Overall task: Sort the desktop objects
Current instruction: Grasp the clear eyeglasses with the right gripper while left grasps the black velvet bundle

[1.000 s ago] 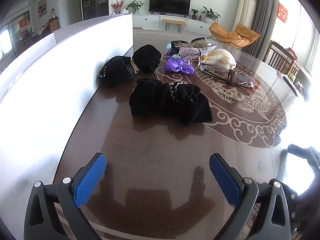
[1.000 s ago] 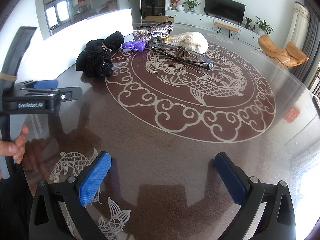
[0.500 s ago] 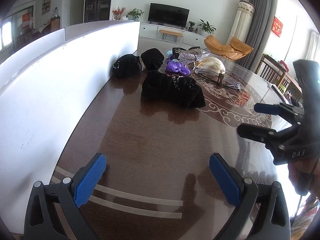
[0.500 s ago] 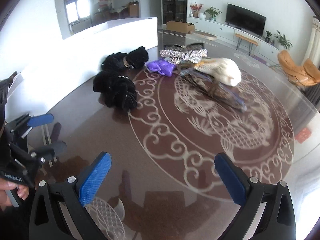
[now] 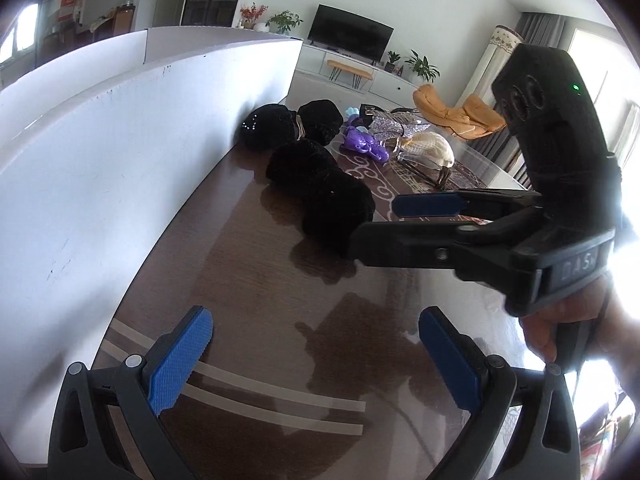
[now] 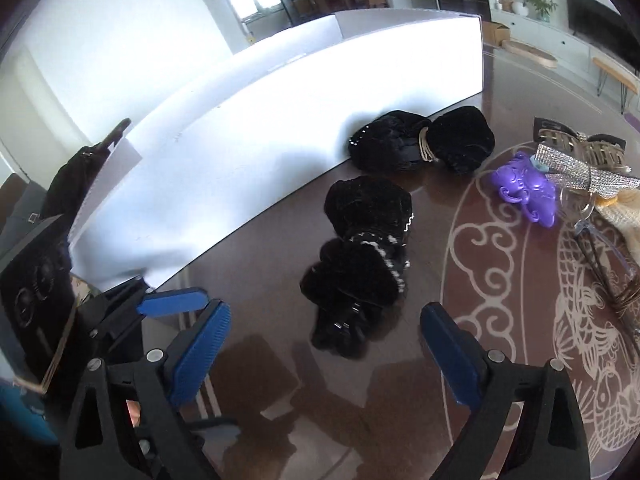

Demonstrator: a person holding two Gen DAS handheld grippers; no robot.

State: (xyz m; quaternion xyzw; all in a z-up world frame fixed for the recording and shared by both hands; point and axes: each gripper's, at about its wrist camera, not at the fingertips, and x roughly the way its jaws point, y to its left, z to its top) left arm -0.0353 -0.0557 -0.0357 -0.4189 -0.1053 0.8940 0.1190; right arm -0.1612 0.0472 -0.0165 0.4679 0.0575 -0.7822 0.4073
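Our left tool [image 5: 314, 354] hangs wide open over bare desk [image 5: 260, 280] — our right tool [image 5: 374, 222] closing, empty, beside the black velvet bow [image 5: 320, 194].

Both wrist views look down close, sharing the black scrunchie [image 5: 320, 196].

Counts, right wrist view unless noted:

- Black velvet hair pieces: 2. One w/ white zigzag trim [image 6: 366, 256] centre frame, one tied w/ gold band [image 6: 420, 144] upper centre against the white board.
- Purple hair clip [image 6: 526, 190]: 1, right of centre.
- Silver rhinestone bow [image 6: 580, 168]: 1, upper right.
- Gold claw clip [image 6: 580, 146]: 1, upper right, just above the bow.
- Glasses [image 6: 600, 256]: 1 pr, right edge.
- Cream mesh item [image 5: 430, 148]: 1, left wrist view, upper centre-right; partly cut off in the other view.
- White board [image 6: 280, 128]: 1, upper left to centre.
- Pale tape strips [image 5: 256, 390] on table: 2, left wrist view, bottom centre.
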